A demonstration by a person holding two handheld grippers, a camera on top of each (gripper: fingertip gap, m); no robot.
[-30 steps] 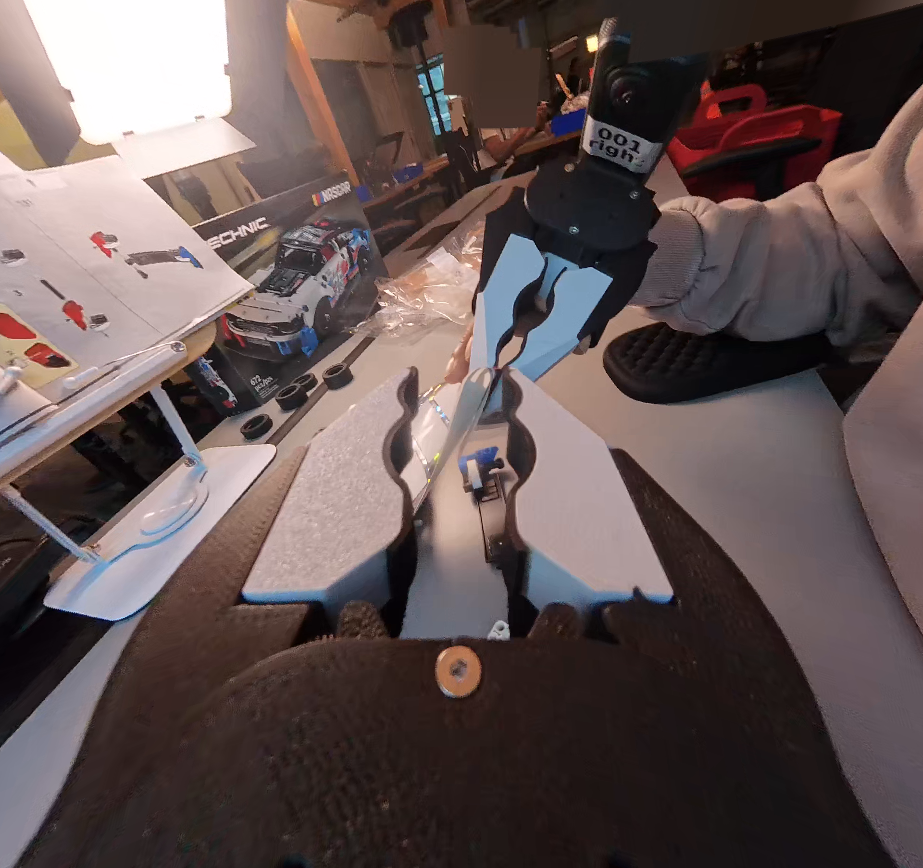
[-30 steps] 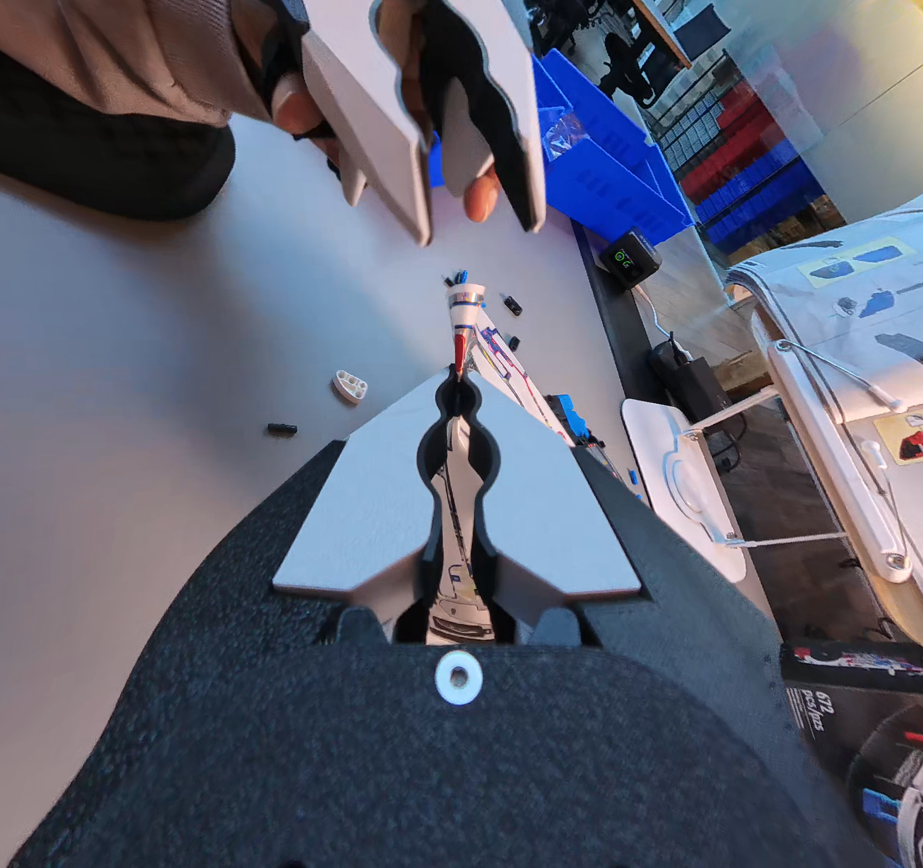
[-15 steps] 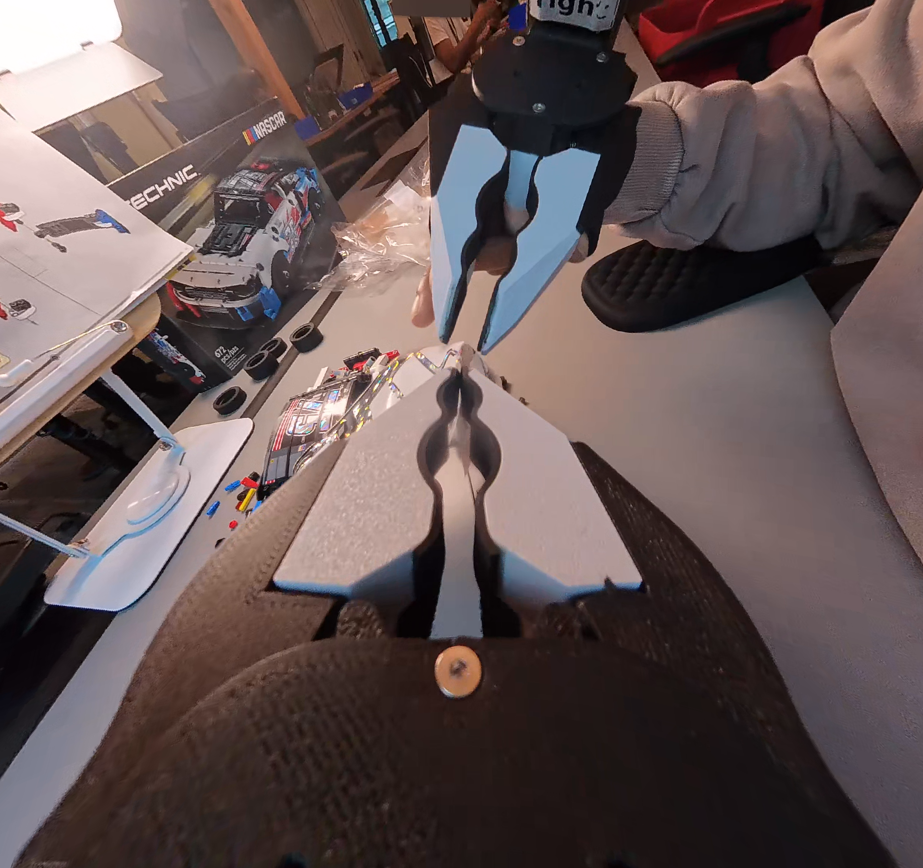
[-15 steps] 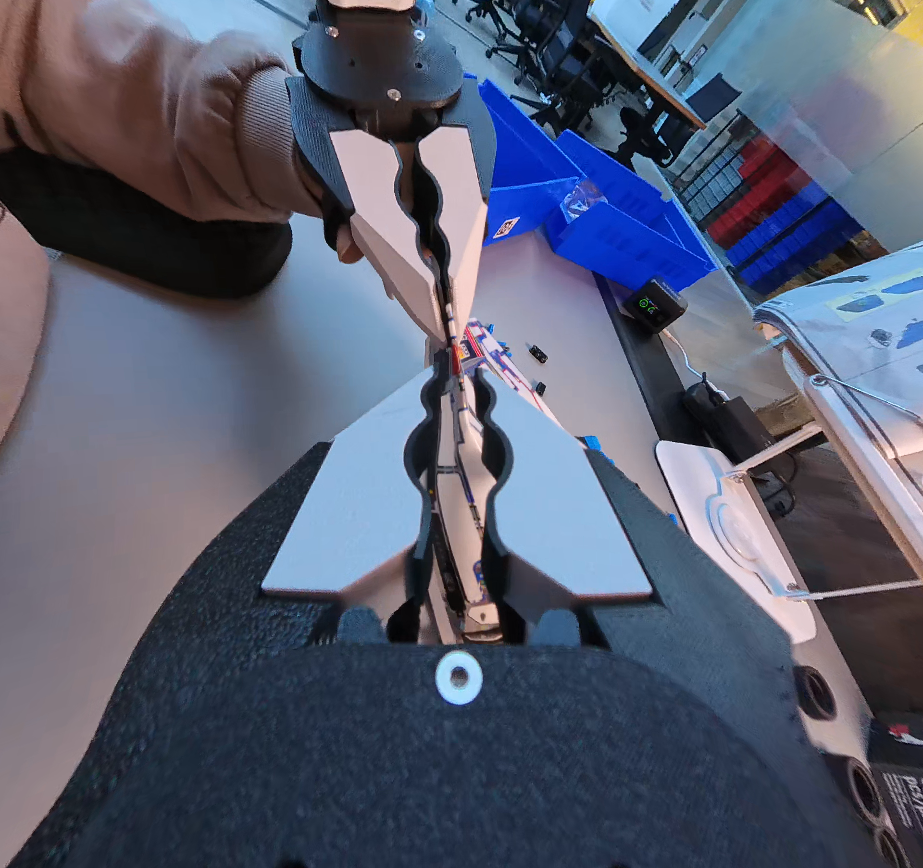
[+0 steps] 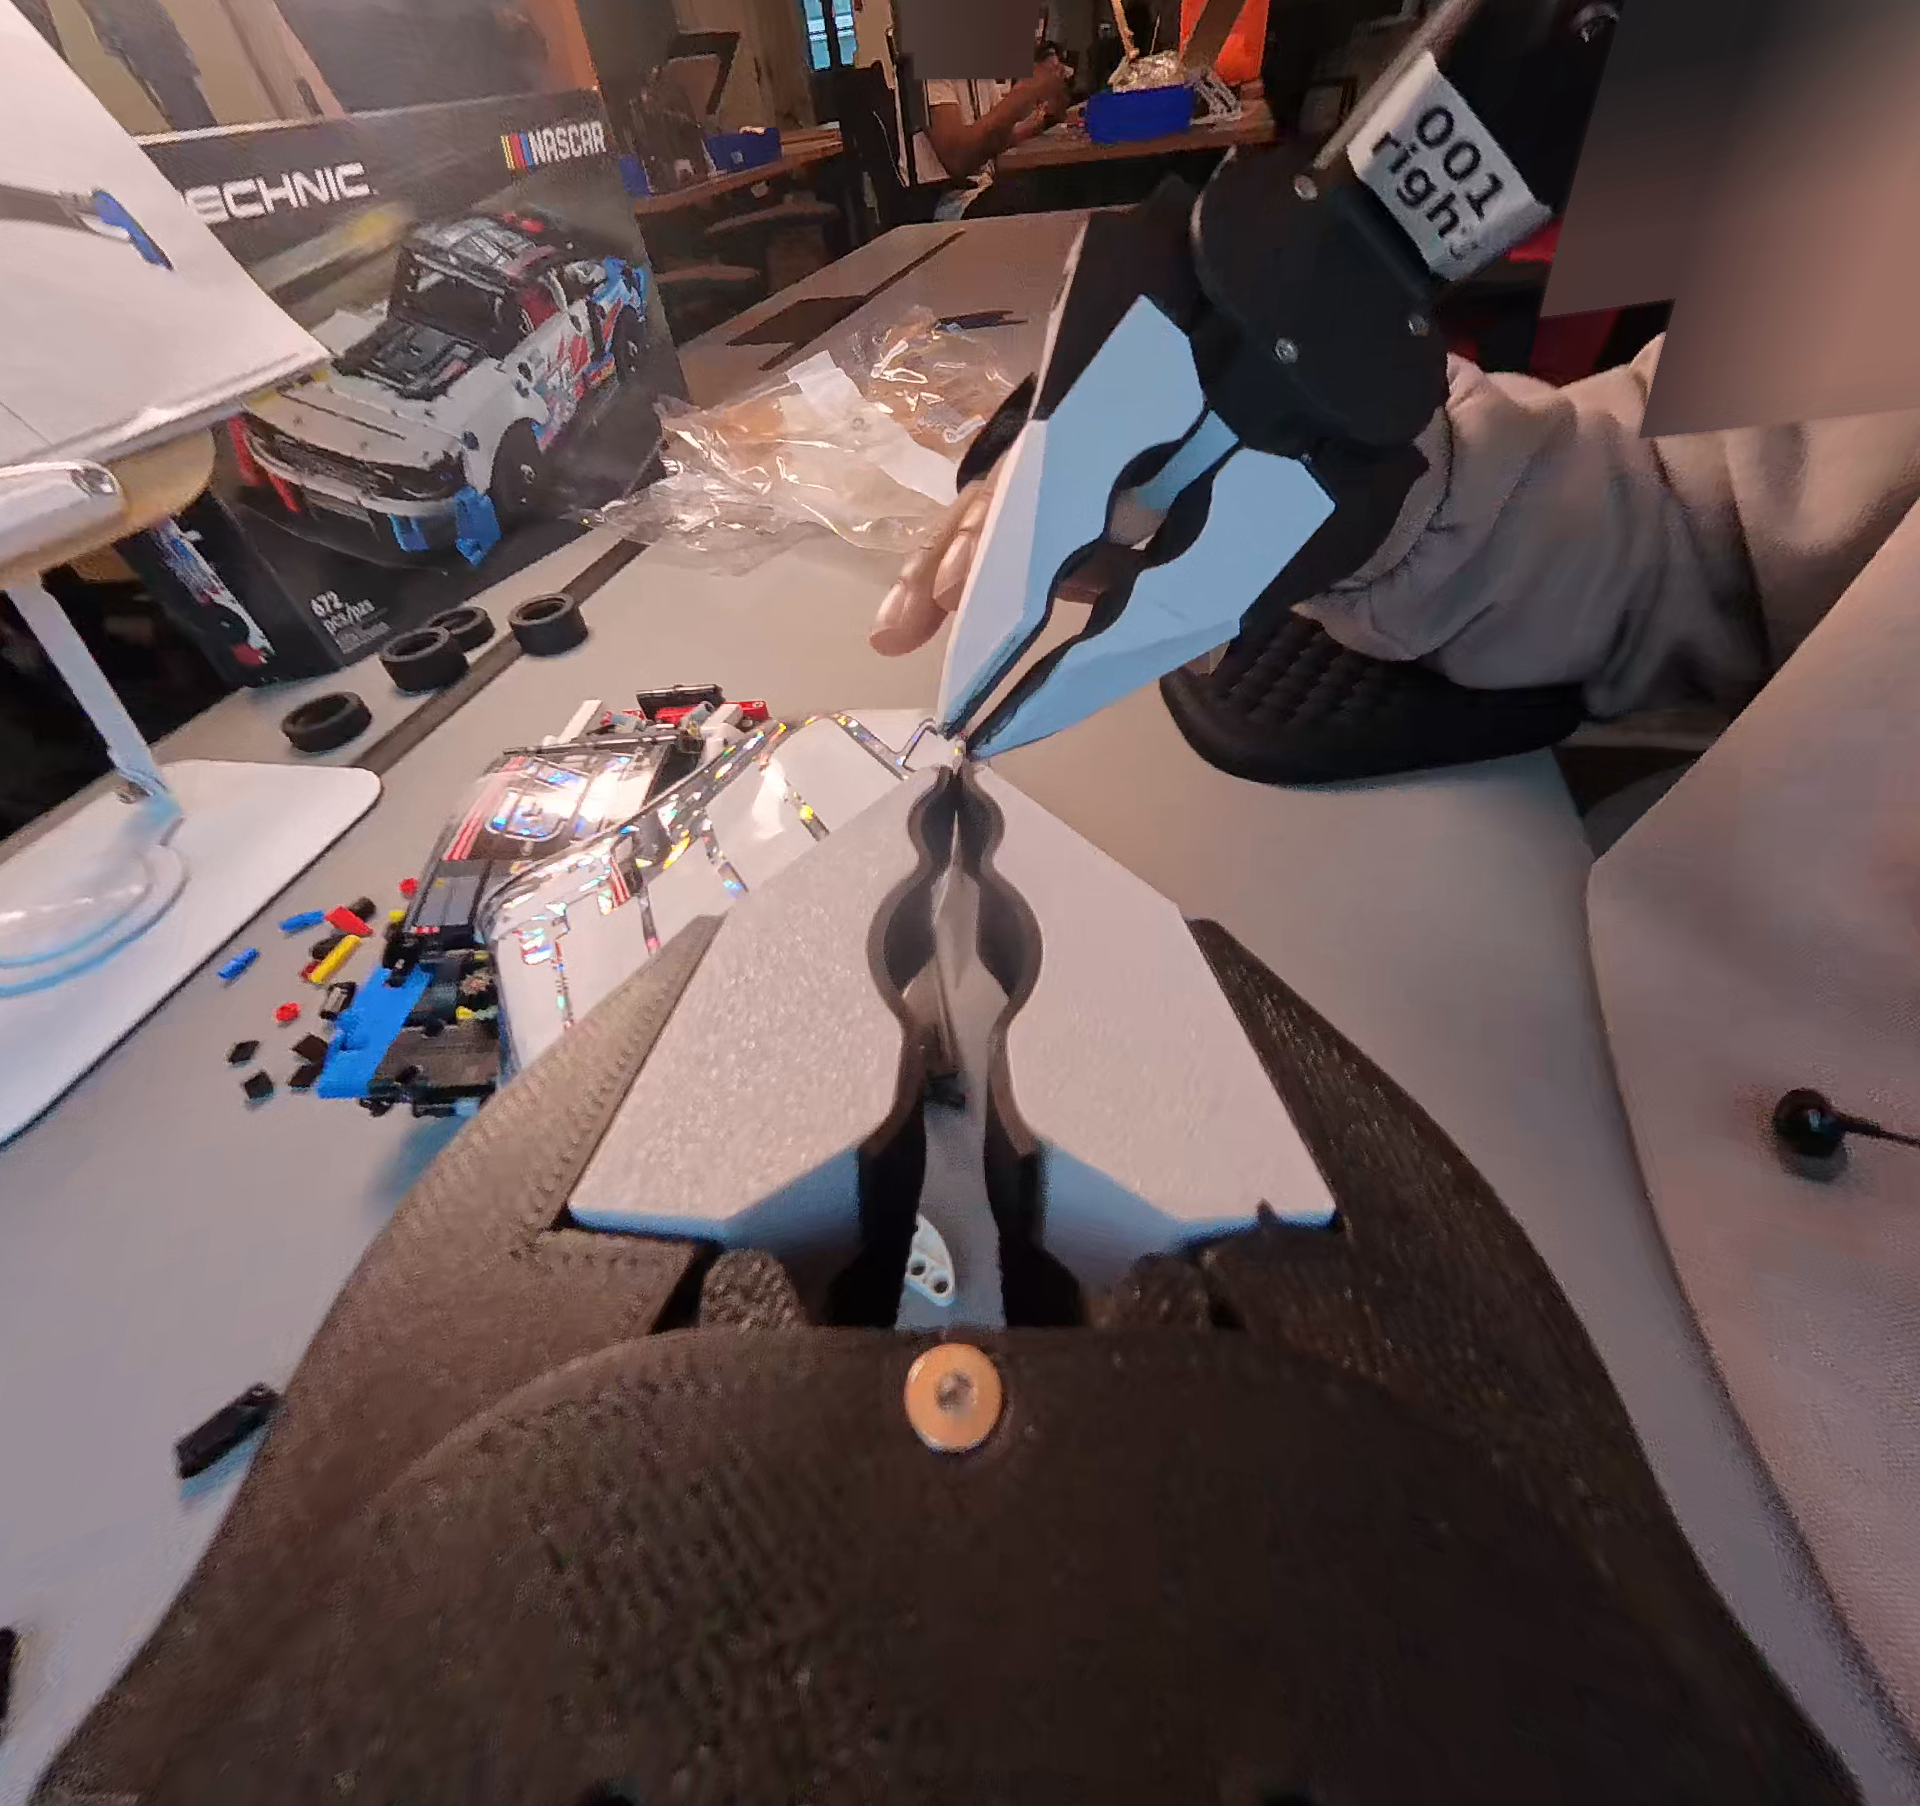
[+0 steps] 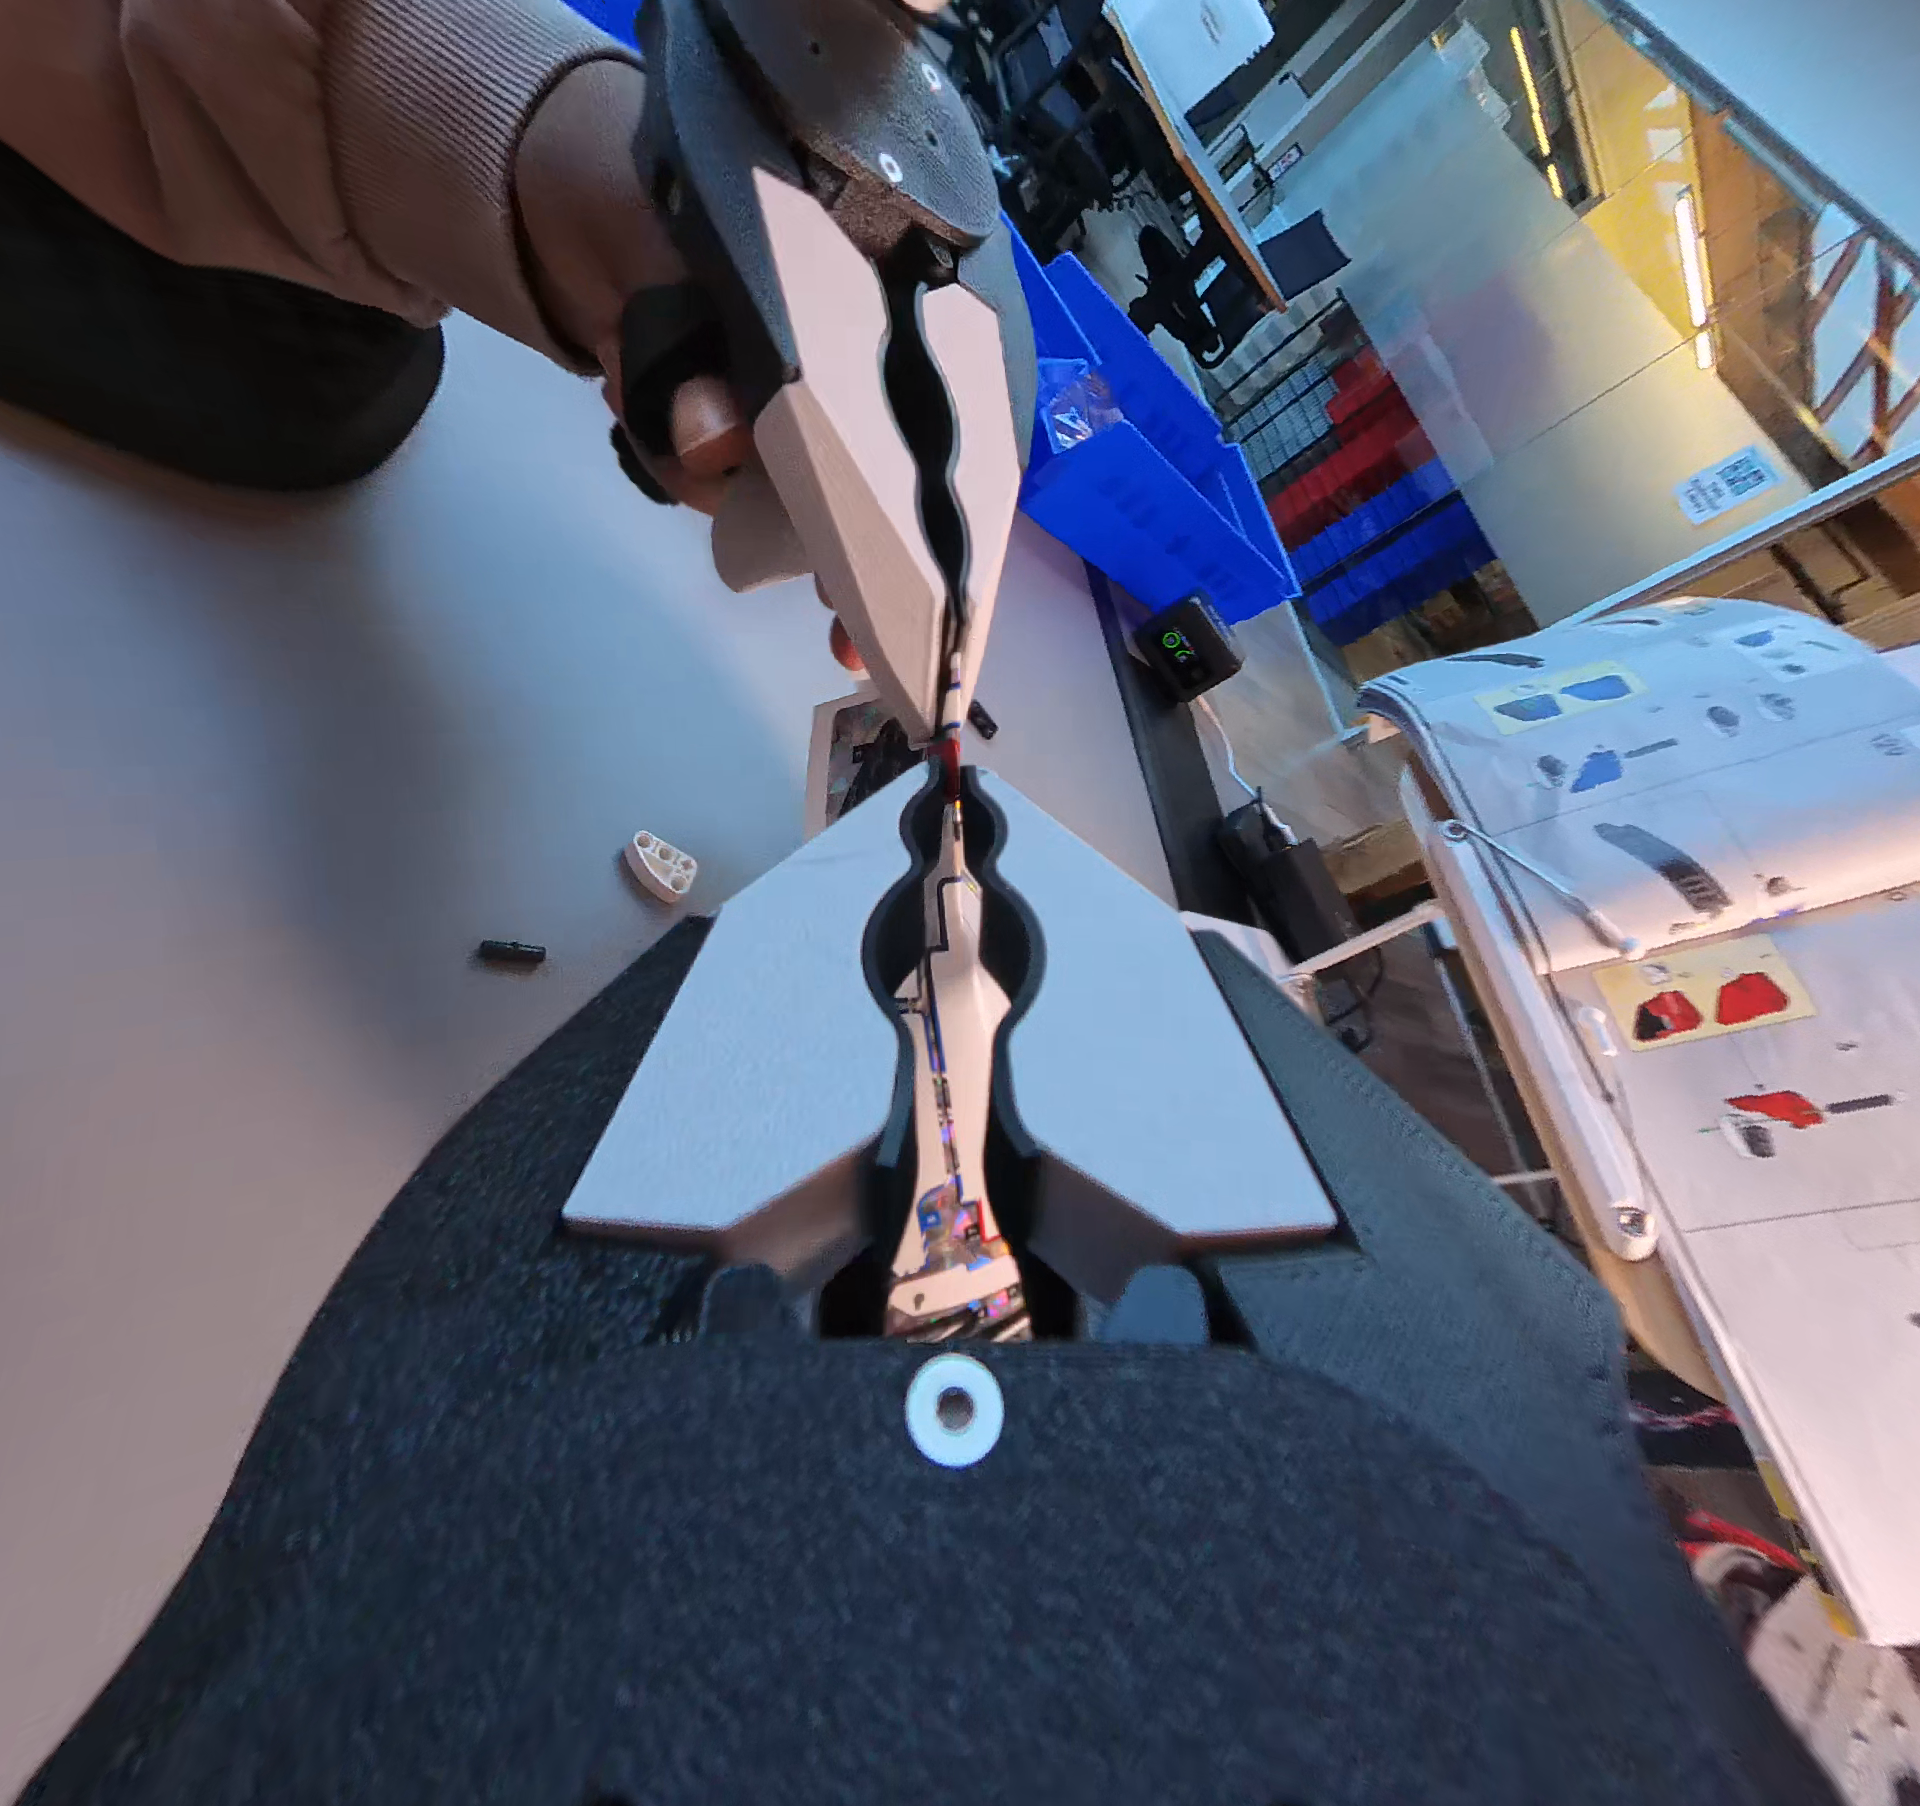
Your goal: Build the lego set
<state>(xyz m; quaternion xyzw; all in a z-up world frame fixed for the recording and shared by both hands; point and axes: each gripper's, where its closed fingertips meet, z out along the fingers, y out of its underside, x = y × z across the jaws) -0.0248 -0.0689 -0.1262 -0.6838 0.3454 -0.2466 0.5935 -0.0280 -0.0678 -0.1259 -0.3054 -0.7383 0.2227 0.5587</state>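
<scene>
A glossy sticker sheet [image 5: 582, 821] hangs between the two grippers above the grey table [image 5: 1299, 925]. My left gripper [image 5: 956, 769] is shut, pinching the sheet's near corner. My right gripper [image 5: 961, 733] meets it tip to tip and is shut on the same corner. In the right wrist view the sheet [image 6: 951, 1029] runs edge-on between the fingers of my right gripper [image 6: 951, 780], and my left gripper [image 6: 951, 696] pinches its far end. A partly built blue and black assembly [image 5: 405, 1029] lies on the table below the sheet.
The set's box [image 5: 416, 354], black tyres [image 5: 457, 629] and plastic bags [image 5: 831, 447] stand behind. Loose pieces [image 5: 332, 956] lie by the booklet stand [image 5: 156, 904]. A white piece [image 6: 660, 863], a black pin [image 6: 511, 950], blue bins [image 6: 1132, 468] and the booklet [image 6: 1714, 873] also show. From either gripper's tips it is about 15 cm to the white piece [image 6: 660, 863]. My left wrist view [image 5: 936, 1248] looks at it from another angle.
My left gripper was open around the sheet one second ago and has shut on it. Both grippers have since tilted, and the sheet has swung out flat to the left.
</scene>
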